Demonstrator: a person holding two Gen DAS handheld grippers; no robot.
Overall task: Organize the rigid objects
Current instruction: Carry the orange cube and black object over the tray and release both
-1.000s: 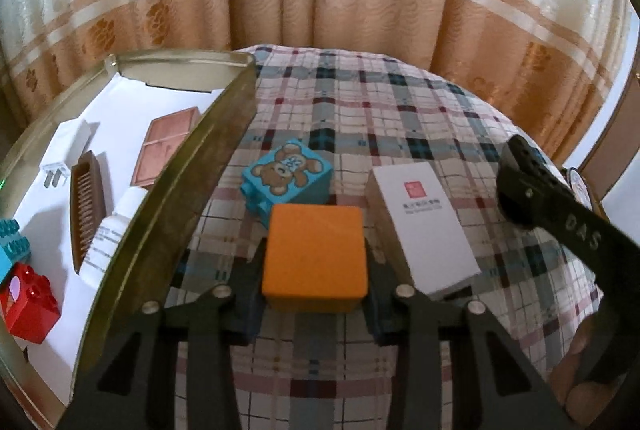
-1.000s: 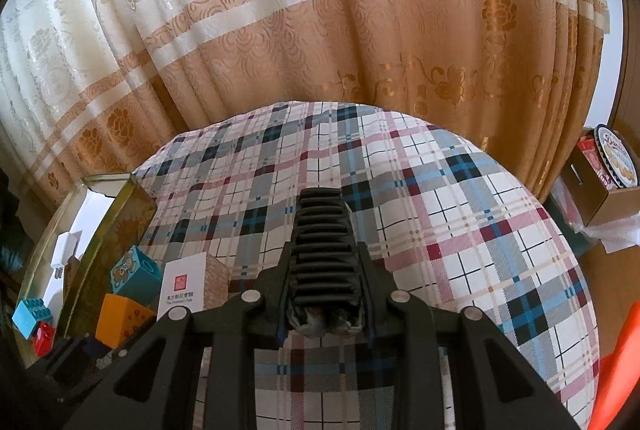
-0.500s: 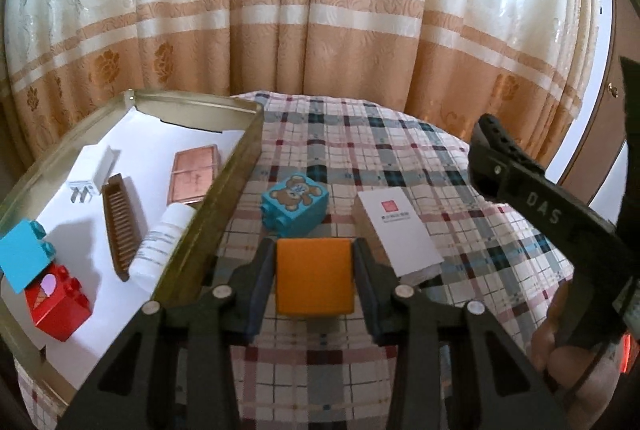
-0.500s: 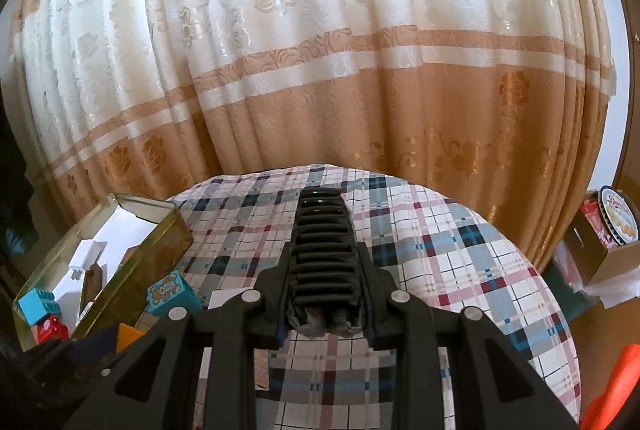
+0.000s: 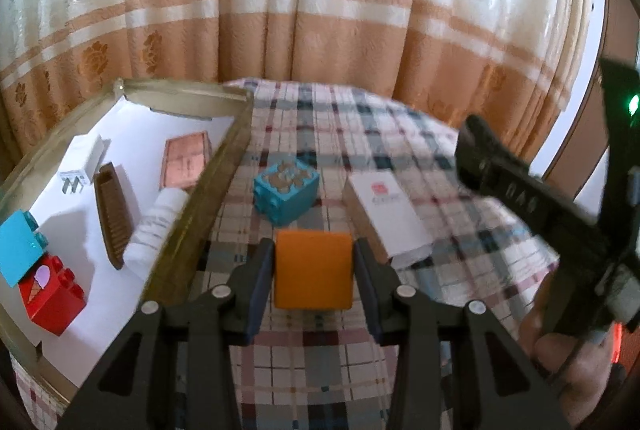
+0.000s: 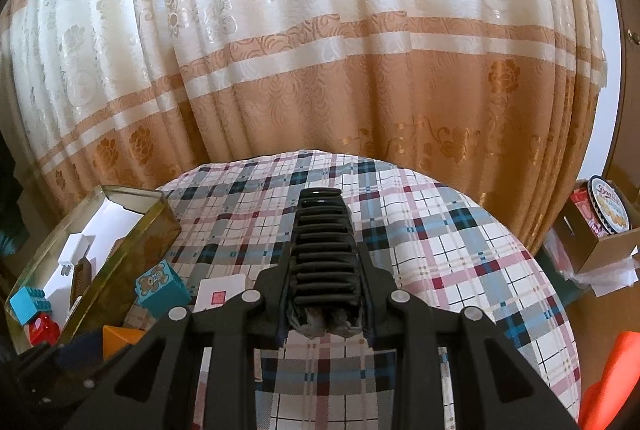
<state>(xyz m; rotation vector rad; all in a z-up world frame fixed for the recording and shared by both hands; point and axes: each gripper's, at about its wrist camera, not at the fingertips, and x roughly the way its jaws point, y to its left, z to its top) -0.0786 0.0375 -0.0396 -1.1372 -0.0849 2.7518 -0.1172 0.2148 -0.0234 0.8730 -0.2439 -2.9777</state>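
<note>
My left gripper [image 5: 314, 250] is shut on an orange block [image 5: 314, 276] and holds it above the plaid tablecloth, just right of the gold tin tray [image 5: 200, 198]. Beyond it on the cloth sit a blue bear block [image 5: 286, 192] and a white box [image 5: 384, 214]. My right gripper [image 6: 323, 262] is shut on a black ribbed object [image 6: 322, 222] that sticks out forward over the table. In the left wrist view that black object [image 5: 504, 182] crosses the right side, with a hand [image 5: 560, 350] below it.
The tray is lined with white paper and holds a red block [image 5: 52, 294], a blue block [image 5: 18, 250], a brown comb [image 5: 112, 218], a white bottle [image 5: 156, 222], a white plug [image 5: 84, 162] and a copper-coloured card [image 5: 186, 160]. Curtains hang behind the table. A cardboard box [image 6: 608, 230] stands at the right.
Both grippers have lifted a little and tilted upward with their loads. More of the tray and curtain shows now. The orange block has drawn back from the blue bear block.
</note>
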